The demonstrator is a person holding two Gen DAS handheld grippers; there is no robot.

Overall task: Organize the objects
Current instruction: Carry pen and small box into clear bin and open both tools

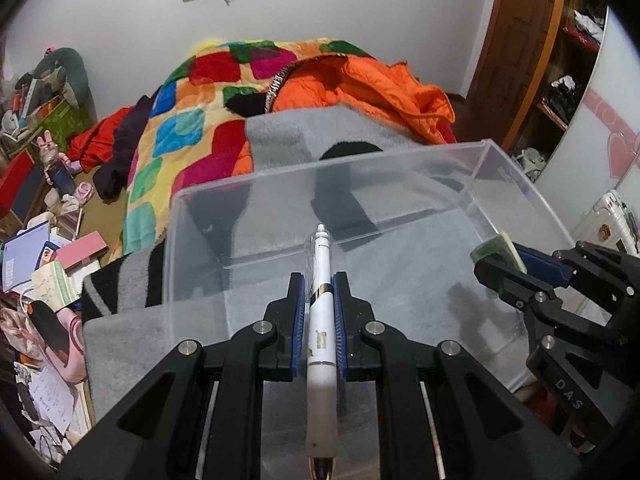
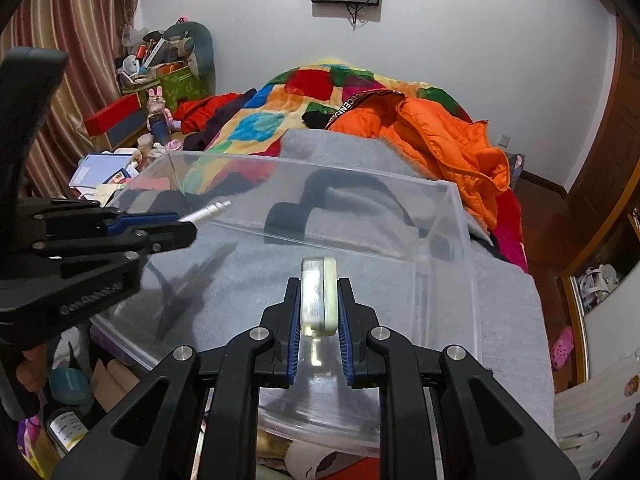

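Left hand-held gripper: the left hand-held gripper (image 1: 319,280) is clamped tight on a slim white plastic click pen with a gold band (image 1: 321,312); the blue pads press its barrel on both sides, and the clicker end points forward past the fingertips.

Right hand-held gripper: the right hand-held gripper (image 2: 319,284) is closed on a small flat pale-green rounded block with a clear face (image 2: 318,298), held on edge between the pads. What the block is I cannot tell.

Where the held things are: both are above the open top of a clear rectangular plastic storage box (image 1: 516,168), the pen over its near left part and the block over its near right part. Neither touches the box floor.

Box contents: the floor of the box looks bare; only the shadows of the two tools fall on it.

What the box rests on: a grey fleece blanket with black patches (image 1: 280,132), spread over a bed, with a multicoloured patchwork quilt (image 1: 192,128) and a bright orange padded jacket (image 1: 360,88) beyond it.

Progress: early, by my reading. Two items are picked up and brought to the box, none is set inside yet.

Left to do: lower and release both, then deal with the heap of papers, books and small boxes (image 1: 48,272) at the left of the bed.
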